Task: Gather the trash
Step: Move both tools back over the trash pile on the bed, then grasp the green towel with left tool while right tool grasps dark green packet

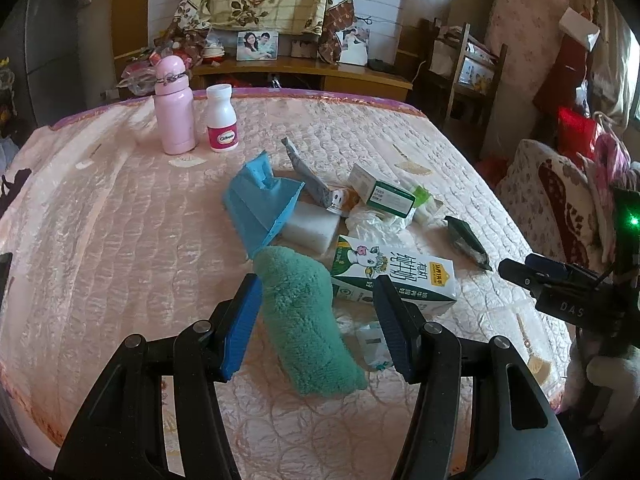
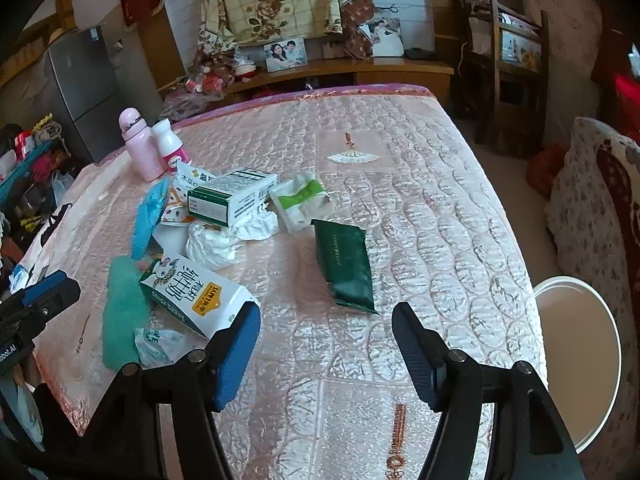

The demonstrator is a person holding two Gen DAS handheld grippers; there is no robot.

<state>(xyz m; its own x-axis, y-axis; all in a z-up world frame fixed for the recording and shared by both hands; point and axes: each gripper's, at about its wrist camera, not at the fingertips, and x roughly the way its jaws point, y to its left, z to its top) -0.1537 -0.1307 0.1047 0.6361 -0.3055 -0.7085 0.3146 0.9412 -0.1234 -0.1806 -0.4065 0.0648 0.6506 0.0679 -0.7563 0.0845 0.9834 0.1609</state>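
A heap of trash lies on the pink quilted bed (image 2: 400, 208): a milk carton (image 1: 396, 276) on its side, a blue flattened box (image 1: 260, 204), a white-green box (image 2: 228, 196), crumpled tissue (image 2: 224, 240) and a dark green packet (image 2: 346, 264). My left gripper (image 1: 316, 284) is open over a green fluffy cloth (image 1: 304, 320). The cloth lies between the fingers, against the left pad only. My right gripper (image 2: 326, 312) is open with nothing between its fingers. The dark green packet lies just ahead of it, and the milk carton (image 2: 192, 292) is beside its left finger.
A pink bottle (image 1: 174, 112) and a white pill bottle (image 1: 221, 118) stand upright at the bed's far left. A round white bin (image 2: 576, 360) sits on the floor off the bed's right edge. A patterned cushion (image 2: 600, 208) and wooden furniture lie beyond.
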